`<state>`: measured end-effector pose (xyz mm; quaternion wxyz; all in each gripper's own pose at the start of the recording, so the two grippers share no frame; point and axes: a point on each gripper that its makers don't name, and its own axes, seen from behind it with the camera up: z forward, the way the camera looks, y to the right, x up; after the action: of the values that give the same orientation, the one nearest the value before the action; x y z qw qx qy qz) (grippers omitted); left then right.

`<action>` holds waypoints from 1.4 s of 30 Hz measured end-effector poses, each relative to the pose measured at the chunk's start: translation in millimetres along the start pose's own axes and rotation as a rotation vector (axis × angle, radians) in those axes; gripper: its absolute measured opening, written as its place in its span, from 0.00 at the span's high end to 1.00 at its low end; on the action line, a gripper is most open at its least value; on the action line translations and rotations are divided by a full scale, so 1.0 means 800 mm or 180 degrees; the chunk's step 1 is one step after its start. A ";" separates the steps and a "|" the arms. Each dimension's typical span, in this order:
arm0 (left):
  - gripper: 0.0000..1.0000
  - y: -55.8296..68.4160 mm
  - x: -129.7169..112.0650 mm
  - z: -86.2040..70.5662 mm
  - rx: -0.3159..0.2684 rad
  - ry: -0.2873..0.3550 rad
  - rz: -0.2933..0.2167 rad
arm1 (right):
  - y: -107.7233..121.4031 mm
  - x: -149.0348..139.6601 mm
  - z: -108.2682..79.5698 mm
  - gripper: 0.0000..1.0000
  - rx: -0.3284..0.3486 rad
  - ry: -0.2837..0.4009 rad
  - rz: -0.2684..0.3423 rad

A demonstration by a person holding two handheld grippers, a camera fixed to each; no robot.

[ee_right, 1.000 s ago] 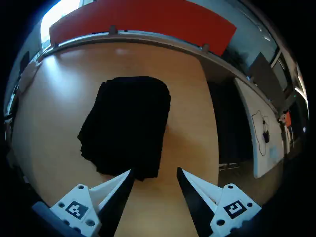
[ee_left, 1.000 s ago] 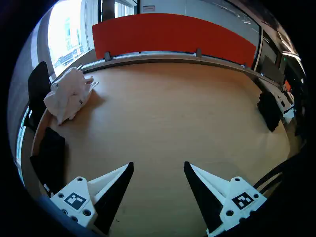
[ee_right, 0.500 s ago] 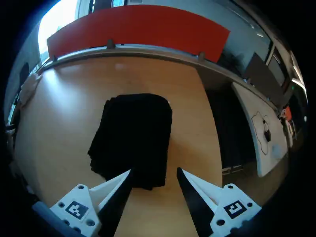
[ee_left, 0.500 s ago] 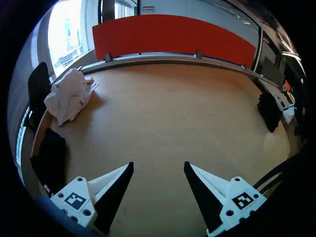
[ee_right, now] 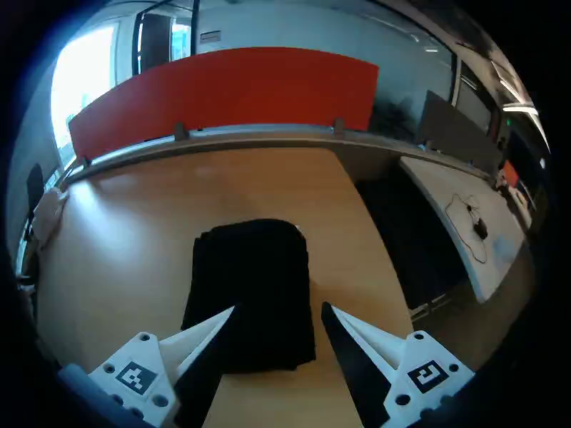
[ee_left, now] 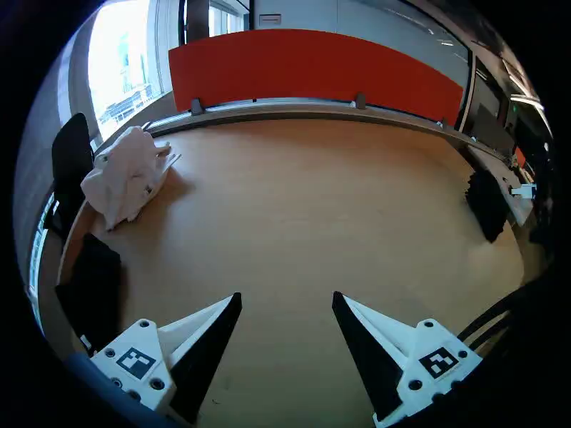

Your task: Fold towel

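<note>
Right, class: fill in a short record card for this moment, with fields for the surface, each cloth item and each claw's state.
surface: wooden table, red divider along its far edge
left claw: open, holding nothing, bare table ahead
right claw: open, holding nothing
black towel: folded in layers, flat on the table, just ahead of the right claw
white cloth: crumpled heap, unfolded, at the table's far left in the left gripper view
</note>
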<state>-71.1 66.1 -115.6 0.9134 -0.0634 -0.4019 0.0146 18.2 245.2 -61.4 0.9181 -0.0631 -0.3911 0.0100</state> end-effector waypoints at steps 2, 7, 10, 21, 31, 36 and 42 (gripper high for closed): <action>0.06 0.000 0.000 0.000 0.0002 0.0000 0.0005 | 0.002 0.006 0.002 0.16 -0.0063 0.0040 0.0119; 0.06 0.002 0.001 0.001 -0.0002 0.0010 0.0011 | -0.002 0.013 0.004 0.16 -0.0109 0.0098 0.0296; 0.06 0.002 0.002 0.001 -0.0001 0.0018 0.0004 | -0.004 0.014 0.004 0.16 -0.0125 0.0110 0.0323; 0.06 -0.002 0.007 -0.001 0.0018 0.0054 -0.0007 | -0.012 0.032 0.002 0.16 -0.0196 0.0349 0.0401; 0.06 -0.003 0.016 -0.001 0.0028 0.0091 0.0017 | -0.024 0.070 -0.010 0.16 -0.0244 0.0869 0.0369; 0.06 -0.003 0.020 -0.001 0.0028 0.0110 0.0011 | -0.037 0.103 -0.026 0.16 -0.0210 0.1243 0.0352; 0.06 -0.003 0.023 -0.001 0.0023 0.0140 0.0005 | -0.049 0.143 -0.051 0.16 -0.0170 0.1721 0.0373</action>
<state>-57.8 65.3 -102.3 0.9222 -0.0607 -0.3817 0.0154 125.6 210.0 -2.0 0.9850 -0.1102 -0.1277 0.0354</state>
